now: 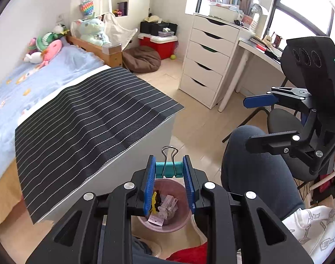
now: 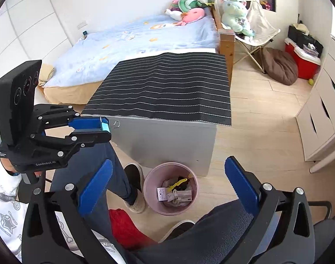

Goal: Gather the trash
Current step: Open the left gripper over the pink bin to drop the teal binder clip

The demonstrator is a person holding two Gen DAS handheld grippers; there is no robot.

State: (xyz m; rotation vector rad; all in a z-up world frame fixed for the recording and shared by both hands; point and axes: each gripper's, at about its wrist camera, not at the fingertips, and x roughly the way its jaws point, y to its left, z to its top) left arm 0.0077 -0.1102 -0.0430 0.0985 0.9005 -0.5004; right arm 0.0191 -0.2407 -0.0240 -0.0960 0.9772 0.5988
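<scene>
Two grippers: our left gripper [image 1: 169,169] clamps teal binder clip [image 1: 168,169] above pink bin [image 2: 170,188]; right gripper [image 2: 168,187] w/ fingers wide, empty.

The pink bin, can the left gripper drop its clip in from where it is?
Probably yes. The left gripper holds the binder clip above the pink bin, whose mouth is uncovered, with nothing between them.
</scene>
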